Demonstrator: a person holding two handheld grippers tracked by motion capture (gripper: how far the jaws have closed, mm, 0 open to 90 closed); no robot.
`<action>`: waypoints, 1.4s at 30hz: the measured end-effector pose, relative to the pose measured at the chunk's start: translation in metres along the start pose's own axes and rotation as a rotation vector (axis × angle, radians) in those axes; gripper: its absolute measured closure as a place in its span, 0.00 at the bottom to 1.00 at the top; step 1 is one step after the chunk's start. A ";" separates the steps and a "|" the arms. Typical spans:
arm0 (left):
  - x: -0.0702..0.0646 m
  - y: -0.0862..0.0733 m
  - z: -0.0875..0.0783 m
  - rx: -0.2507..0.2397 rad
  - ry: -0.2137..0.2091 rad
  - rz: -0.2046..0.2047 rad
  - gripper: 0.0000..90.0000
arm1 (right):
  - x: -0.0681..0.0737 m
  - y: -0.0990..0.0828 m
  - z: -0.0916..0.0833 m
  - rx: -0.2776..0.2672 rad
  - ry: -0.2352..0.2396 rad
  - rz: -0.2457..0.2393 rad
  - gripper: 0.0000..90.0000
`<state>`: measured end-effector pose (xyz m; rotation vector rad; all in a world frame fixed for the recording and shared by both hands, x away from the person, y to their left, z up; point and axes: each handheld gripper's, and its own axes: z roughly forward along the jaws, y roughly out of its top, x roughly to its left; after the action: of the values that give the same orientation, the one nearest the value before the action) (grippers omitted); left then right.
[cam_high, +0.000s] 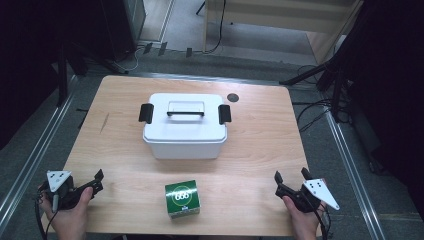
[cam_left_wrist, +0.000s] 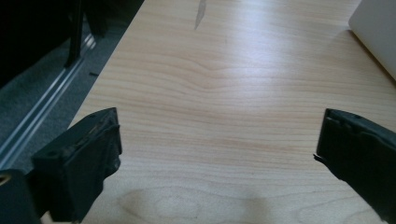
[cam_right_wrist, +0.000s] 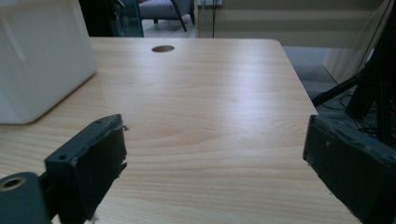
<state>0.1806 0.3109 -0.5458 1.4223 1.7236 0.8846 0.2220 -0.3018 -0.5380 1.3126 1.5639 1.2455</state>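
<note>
A white lidded storage box (cam_high: 184, 125) with black side latches and a top handle stands in the middle of the wooden table (cam_high: 125, 160). A small green carton (cam_high: 182, 198) sits near the front edge, in front of the box. My left gripper (cam_high: 97, 181) rests at the front left corner, held by a hand, jaws open and empty (cam_left_wrist: 217, 135). My right gripper (cam_high: 291, 177) rests at the front right corner, also open and empty (cam_right_wrist: 215, 140). A corner of the white box (cam_left_wrist: 376, 32) shows in the left gripper view, and its side (cam_right_wrist: 42, 60) in the right gripper view.
A round cable hole (cam_high: 233, 97) lies in the table's far right part (cam_right_wrist: 163, 48). Metal floor rails (cam_high: 30, 160) run along both sides of the table. Black stand legs and cables (cam_high: 320, 80) are at the right, dark equipment at the left.
</note>
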 end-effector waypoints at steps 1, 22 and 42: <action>-0.002 0.000 -0.001 0.000 -0.004 0.004 0.04 | 0.002 0.001 0.000 -0.001 0.007 0.015 0.09; -0.082 -0.007 -0.024 -0.026 -0.235 0.134 0.49 | 0.083 0.018 -0.007 0.019 0.244 -0.017 0.66; -0.145 -0.025 -0.042 0.083 -0.474 0.215 0.98 | 0.160 0.000 0.003 0.172 0.505 -0.082 1.00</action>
<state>0.1515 0.1615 -0.5309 1.7322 1.2801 0.5274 0.1908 -0.1446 -0.5309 1.0698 2.0928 1.4936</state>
